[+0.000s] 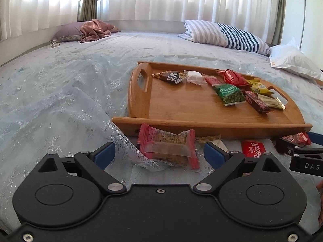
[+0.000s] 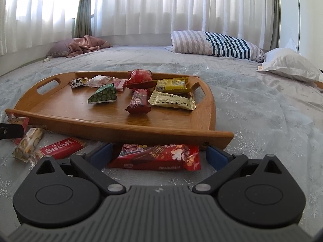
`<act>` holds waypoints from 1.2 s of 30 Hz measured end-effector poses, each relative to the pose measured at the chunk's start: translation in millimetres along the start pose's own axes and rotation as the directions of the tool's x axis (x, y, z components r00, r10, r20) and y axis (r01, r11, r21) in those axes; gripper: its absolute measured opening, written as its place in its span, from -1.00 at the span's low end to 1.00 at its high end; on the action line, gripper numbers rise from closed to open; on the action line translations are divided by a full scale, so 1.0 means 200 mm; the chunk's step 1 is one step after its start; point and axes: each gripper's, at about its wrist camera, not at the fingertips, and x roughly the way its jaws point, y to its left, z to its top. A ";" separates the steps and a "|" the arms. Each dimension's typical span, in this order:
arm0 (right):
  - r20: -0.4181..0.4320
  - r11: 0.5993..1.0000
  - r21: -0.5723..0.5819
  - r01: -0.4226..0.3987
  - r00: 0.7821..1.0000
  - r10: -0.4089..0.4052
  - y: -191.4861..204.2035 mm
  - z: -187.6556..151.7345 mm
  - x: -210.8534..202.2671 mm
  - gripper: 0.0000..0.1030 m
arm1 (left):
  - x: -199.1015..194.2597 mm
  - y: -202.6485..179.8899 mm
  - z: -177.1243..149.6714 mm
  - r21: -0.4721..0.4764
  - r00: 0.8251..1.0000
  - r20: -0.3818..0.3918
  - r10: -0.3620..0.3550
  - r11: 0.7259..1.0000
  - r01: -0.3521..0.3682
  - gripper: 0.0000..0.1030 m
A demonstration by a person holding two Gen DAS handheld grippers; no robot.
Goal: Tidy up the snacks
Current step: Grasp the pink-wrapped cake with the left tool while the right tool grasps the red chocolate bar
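So the wooden tray (image 2: pixel 113 121) is sitting on the bed (image 2: pixel 262 104), and it's already got a bunch of snacks on it: a green pea packet (image 2: pixel 103 96), a dark red bar (image 2: pixel 138 101), a yellow packet (image 2: pixel 171 85), a pale gold sachet (image 2: pixel 171 100), a puffy red bag (image 2: pixel 139 78) and a few small ones along the far rim.

The leftovers are lying on the bedspread just near of the tray's front edge. The left tongs (image 1: pixel 159 151) are spread wide with the pink-wrapped cracker pack (image 1: pixel 167 146) lying between the blue pads, but neither pad is touching it as far as I can see. The right tongs (image 2: pixel 159 154) are wide too, with the long red wafer bar (image 2: pixel 159 157) lying crossways between the pads; there's a visible gap at the right end, so no pinch there either.

Between the two sits the red Biscoff packet (image 2: pixel 60 148), flat on the bed, and just left of it in the right wrist view a clear pack of round biscuits (image 2: pixel 27 145). Far back there's a striped pillow (image 2: pixel 216 43) and a white pillow (image 2: pixel 288 65) by the curtains (image 2: pixel 161 6).
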 end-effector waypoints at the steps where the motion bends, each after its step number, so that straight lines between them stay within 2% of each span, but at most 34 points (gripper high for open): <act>1: 0.000 1.000 -0.007 0.000 1.000 0.000 0.01 0.00 0.00 1.00 | 0.00 0.00 0.00 -0.002 1.000 -0.003 0.002 1.000 -0.002 0.80; 6: -0.008 0.999 -0.038 -0.004 1.000 0.003 0.02 0.00 0.01 1.00 | 0.02 0.00 0.00 -0.012 1.000 -0.007 0.004 1.000 -0.004 0.74; 9: -0.011 1.000 -0.031 -0.007 1.000 0.007 0.02 0.00 0.01 1.00 | 0.02 0.00 0.00 -0.008 1.000 -0.008 0.002 1.000 -0.002 0.51; 13: -0.017 1.000 -0.014 -0.017 1.000 0.017 0.01 0.00 0.02 1.00 | 0.02 -0.01 0.00 0.003 1.000 -0.008 -0.002 1.000 0.002 0.43; 17: -0.017 1.000 -0.012 -0.019 1.000 0.018 0.00 0.00 0.02 1.00 | 0.02 -0.02 0.00 0.012 1.000 -0.006 -0.005 1.000 0.005 0.26; 22: -0.018 1.000 -0.012 -0.018 1.000 0.018 0.01 0.00 0.02 1.00 | -0.02 -0.03 0.01 0.024 1.000 0.019 0.015 1.000 -0.015 0.18; 25: -0.017 1.000 -0.014 -0.017 1.000 0.017 0.01 0.00 0.02 1.00 | -0.05 -0.05 0.02 0.054 0.998 0.057 0.034 0.998 -0.037 0.22; 29: -0.017 1.000 -0.011 -0.019 1.000 0.019 0.01 0.00 0.02 1.00 | -0.08 -0.07 0.04 0.076 0.997 0.082 0.007 0.997 -0.013 0.24; 32: -0.017 1.000 -0.012 -0.018 1.000 0.018 0.01 0.00 0.02 1.00 | -0.07 -0.07 0.05 0.069 0.997 0.066 -0.031 0.997 0.027 0.22; 33: -0.017 1.000 -0.012 -0.018 1.000 0.018 0.00 0.00 0.02 1.00 | -0.06 -0.07 0.05 0.062 0.998 0.050 -0.039 0.997 0.035 0.14; 36: -0.018 1.000 -0.011 -0.019 1.000 0.019 0.01 0.00 0.02 1.00 | -0.03 -0.07 0.04 0.043 1.000 0.021 -0.018 0.999 0.018 0.11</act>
